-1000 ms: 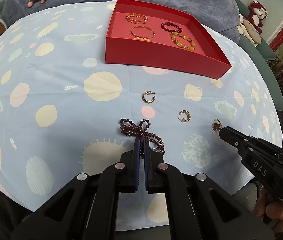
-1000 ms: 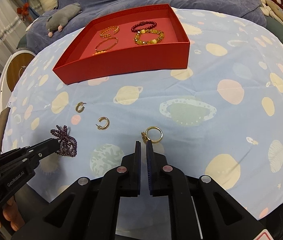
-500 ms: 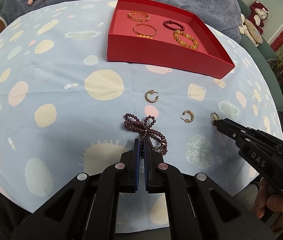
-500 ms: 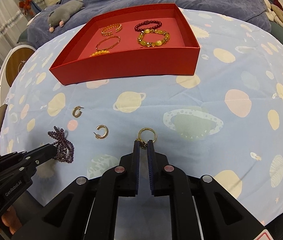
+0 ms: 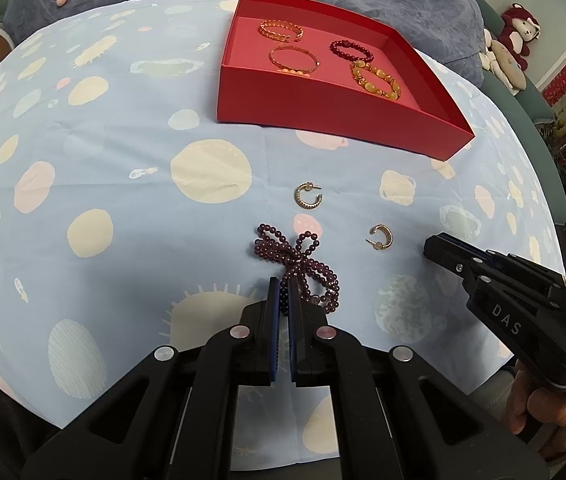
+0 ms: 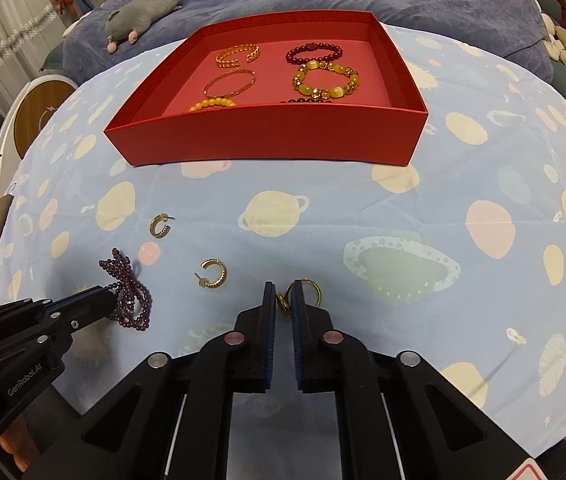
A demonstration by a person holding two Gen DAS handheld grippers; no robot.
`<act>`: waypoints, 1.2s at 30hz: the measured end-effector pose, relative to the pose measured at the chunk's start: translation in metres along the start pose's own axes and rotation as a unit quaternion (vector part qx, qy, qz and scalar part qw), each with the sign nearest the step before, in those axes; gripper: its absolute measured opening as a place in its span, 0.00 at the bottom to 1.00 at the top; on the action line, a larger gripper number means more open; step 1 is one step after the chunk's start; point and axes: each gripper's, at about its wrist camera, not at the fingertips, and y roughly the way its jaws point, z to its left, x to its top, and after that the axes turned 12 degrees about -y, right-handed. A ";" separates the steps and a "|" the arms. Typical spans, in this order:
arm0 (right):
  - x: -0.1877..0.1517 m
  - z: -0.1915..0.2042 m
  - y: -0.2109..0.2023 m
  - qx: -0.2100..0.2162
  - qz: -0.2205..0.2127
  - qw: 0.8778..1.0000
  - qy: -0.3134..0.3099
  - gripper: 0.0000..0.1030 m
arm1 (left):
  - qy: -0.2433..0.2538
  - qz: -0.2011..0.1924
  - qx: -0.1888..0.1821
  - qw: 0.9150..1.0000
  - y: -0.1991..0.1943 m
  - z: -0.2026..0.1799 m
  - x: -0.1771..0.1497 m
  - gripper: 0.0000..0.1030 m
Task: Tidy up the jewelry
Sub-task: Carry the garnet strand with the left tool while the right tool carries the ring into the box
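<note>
Tray (image 6: 267, 142) at far side of cloth (image 6: 423, 216), bracelets (image 6: 325, 76) inside; earrings (image 6: 161, 226) before tray; beads (image 6: 127, 288) left, ring (image 6: 307, 290) right.

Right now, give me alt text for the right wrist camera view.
The right gripper pinches a gold ring on a planet-print cloth. Beyond sits a red tray of bracelets; at left, two gold earrings and the left gripper on purple beads.
</note>
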 end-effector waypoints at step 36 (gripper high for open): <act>0.117 -0.051 -0.058 0.032 -0.112 0.993 0.034 0.03 | 0.042 -0.083 -0.105 0.990 -0.061 -0.075 0.131 0.03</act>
